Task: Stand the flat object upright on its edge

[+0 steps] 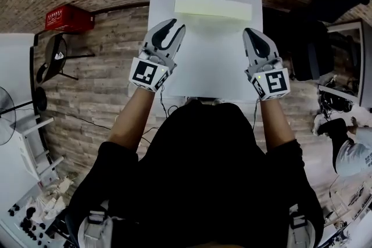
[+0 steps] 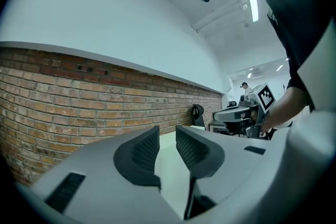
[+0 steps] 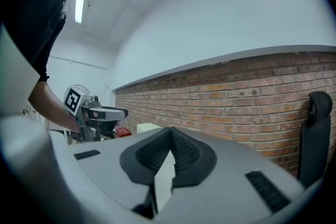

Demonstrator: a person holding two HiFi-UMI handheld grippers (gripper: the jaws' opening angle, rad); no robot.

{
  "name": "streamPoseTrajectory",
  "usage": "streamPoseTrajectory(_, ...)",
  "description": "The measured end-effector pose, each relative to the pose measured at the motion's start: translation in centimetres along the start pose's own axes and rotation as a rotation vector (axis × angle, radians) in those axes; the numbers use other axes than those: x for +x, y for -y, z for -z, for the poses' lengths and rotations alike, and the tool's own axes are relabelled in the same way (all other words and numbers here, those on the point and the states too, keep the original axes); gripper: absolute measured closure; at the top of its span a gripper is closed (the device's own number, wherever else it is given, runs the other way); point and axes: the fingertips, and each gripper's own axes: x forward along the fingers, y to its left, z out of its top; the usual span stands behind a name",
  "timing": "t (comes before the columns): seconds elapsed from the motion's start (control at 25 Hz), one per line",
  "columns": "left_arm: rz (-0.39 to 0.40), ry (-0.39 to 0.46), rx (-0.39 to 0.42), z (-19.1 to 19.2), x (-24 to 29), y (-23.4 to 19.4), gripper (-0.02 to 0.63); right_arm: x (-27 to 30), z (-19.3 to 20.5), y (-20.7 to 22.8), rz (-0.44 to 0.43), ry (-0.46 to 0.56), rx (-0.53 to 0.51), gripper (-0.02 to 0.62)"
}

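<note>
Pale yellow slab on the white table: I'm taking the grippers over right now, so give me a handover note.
Left gripper: jaws slightly apart, nothing between them.
Right gripper: shut, empty.
Pale yellow slab: at the far side of the white table, beyond both grippers, touched by neither.
Done: unclear; the head view doesn't settle whether it lies flat or stands on edge.
Left: check that; if flat, raise it onto its long edge.
</note>
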Motion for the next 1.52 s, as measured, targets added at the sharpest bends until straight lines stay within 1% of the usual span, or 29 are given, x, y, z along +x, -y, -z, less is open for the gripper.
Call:
streamPoseTrajectory(0.08,0.0,0.009,-0.007,-0.9,-0.4,0.9,0.54,-0.3,-0.8,-1.1,-0.036,0.001,0.001,0.589)
streamPoseTrajectory(0.16,-0.013,-0.009,-0.003,-1.5,-0.9,1.7,0.572,-0.5,-1.7,-2.4,-0.076,0.0,-0.003,0.591)
streamPoseTrajectory(0.32,-0.015,-0.013,0.033,-2.7,-1.6,3.6,0.586,-0.8,-3.5,-5.1,-0.141,0.004,-0.008,0.591)
streamPoseTrajectory(0.44,-0.007,-0.01,0.02,-3.7,-2.0,4.8,0.586,-1.3,-4.4,-6.2,-0.164,0.01,0.01,0.591)
streamPoseTrajectory(0.92,0.021,0.025,-0.012,-6.9,-3.1,7.6,0.586,-3.5,-7.1,-8.3,-0.181,0.041,0.032,0.591)
streamPoseTrajectory(1.52,0.043,0.037,-0.024,-8.9,-3.2,8.9,0.586,-4.2,-9.5,-8.4,-0.173,0.07,0.015,0.591)
